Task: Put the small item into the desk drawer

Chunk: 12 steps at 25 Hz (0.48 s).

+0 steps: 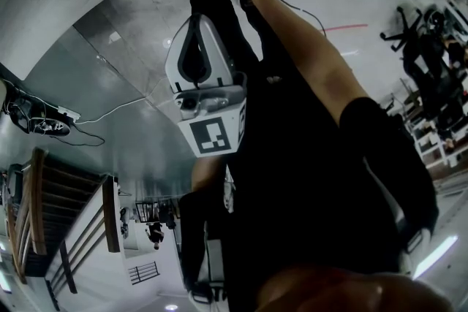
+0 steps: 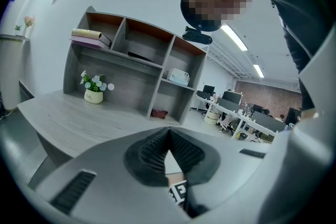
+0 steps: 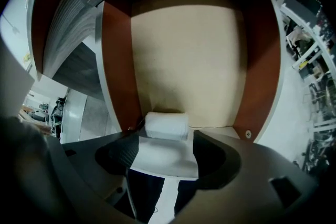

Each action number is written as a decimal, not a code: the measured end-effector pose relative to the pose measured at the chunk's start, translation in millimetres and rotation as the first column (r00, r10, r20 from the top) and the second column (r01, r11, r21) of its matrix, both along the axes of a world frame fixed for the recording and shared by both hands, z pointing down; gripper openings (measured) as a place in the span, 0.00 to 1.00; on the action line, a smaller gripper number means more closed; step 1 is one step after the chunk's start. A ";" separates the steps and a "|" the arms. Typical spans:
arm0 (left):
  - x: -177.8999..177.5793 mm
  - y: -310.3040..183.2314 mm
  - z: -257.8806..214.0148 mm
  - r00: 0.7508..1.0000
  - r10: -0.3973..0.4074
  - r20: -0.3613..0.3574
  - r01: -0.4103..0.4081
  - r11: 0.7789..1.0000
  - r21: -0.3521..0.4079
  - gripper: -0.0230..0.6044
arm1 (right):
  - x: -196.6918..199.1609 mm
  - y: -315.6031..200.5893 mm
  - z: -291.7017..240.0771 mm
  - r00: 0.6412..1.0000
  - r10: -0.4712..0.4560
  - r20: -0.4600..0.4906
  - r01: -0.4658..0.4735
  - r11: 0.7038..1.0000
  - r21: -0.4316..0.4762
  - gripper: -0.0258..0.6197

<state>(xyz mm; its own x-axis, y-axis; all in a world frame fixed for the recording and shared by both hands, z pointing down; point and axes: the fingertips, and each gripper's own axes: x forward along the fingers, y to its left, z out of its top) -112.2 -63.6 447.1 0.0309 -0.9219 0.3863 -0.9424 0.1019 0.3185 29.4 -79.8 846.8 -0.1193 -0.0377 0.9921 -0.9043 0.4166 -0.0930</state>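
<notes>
A white roll [image 3: 166, 125] lies inside a brown-walled compartment [image 3: 114, 60], seemingly the desk drawer, just beyond the right gripper [image 3: 165, 136], whose jaws stand wide apart and empty. The left gripper [image 2: 169, 132] is pinched together, holding nothing. Placement looks done; closing the drawer may be left.

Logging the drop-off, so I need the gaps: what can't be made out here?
Right gripper view: the open right tool hides part of the drawer below the white roll.
Head view: the roll is unseen, behind the arm.
Left gripper view: the red item in the shelf unit is too small to identify.
</notes>
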 end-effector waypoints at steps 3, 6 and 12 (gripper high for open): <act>2.3 -0.8 -4.2 1.000 -0.002 -0.001 0.002 1.000 0.010 0.02 | -0.1 2.9 -6.3 1.000 -0.016 0.000 0.016 1.000 -0.007 0.52; 3.0 -1.1 -11.2 1.000 -0.006 0.002 0.006 1.000 0.025 0.02 | 0.0 5.2 -14.5 1.000 -0.016 0.005 0.016 1.000 -0.006 0.52; 9.1 3.5 -26.3 1.000 -0.005 0.012 0.004 0.999 0.045 0.02 | -3.6 5.1 -40.8 0.998 -0.041 0.049 0.040 0.999 0.032 0.51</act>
